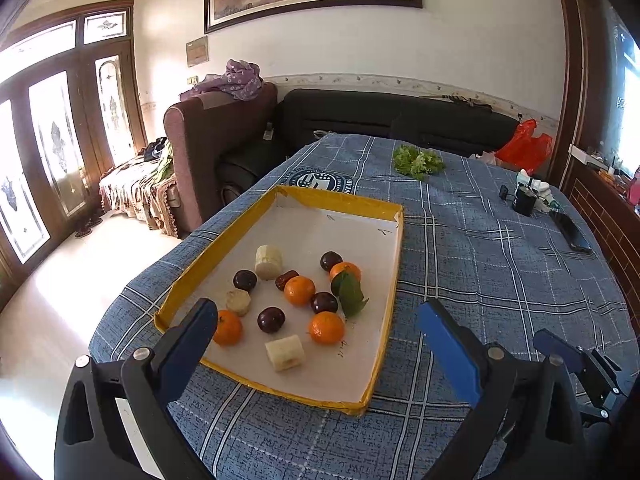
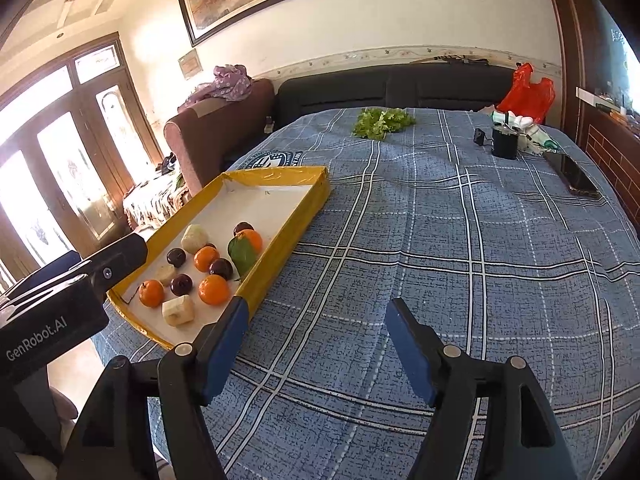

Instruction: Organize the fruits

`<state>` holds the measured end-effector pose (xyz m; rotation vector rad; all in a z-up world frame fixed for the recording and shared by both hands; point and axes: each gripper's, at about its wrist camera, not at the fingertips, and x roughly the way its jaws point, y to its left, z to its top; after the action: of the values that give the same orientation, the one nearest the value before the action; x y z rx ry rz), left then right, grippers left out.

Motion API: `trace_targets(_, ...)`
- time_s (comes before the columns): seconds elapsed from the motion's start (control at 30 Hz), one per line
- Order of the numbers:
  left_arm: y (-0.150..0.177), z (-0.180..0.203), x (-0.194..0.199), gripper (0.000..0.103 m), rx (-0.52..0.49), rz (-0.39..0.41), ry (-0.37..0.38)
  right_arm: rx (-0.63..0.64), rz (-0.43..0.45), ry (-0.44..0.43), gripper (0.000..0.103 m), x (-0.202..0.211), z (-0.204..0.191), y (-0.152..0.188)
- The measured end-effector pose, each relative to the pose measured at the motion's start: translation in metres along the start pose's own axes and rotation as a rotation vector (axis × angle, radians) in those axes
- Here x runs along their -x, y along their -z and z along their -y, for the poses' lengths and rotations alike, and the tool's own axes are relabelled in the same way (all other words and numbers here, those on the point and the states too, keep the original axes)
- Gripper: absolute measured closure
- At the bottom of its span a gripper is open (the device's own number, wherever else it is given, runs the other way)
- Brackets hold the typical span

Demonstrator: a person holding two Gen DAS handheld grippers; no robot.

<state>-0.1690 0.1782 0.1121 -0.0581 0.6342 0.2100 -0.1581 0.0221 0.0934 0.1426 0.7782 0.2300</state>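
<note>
Both spread wide, holding nothing: left blue-padded gripper above the tray's near edge, right blue-padded gripper over bare blue plaid tablecloth. Mixed in the shallow yellow-rimmed cardboard tray near the table's left edge: round orange tangerines, dark plums, pale banana chunks. Likely to roll if nudged; close packing invites bumped neighbours. Ample free room to the right.

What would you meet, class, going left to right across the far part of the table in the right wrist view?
Yellow tray → green leafy bunch → small black clip → black cup → dark phone.
</note>
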Motion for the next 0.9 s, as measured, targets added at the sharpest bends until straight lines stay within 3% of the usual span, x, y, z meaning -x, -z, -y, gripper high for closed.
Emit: trace_targets(0.9,0.002,-0.006,-0.006,0.002,0.035,-0.007,0.003,0.019,-0.024,0.02,0.021,-0.012,-0.002,0.002)
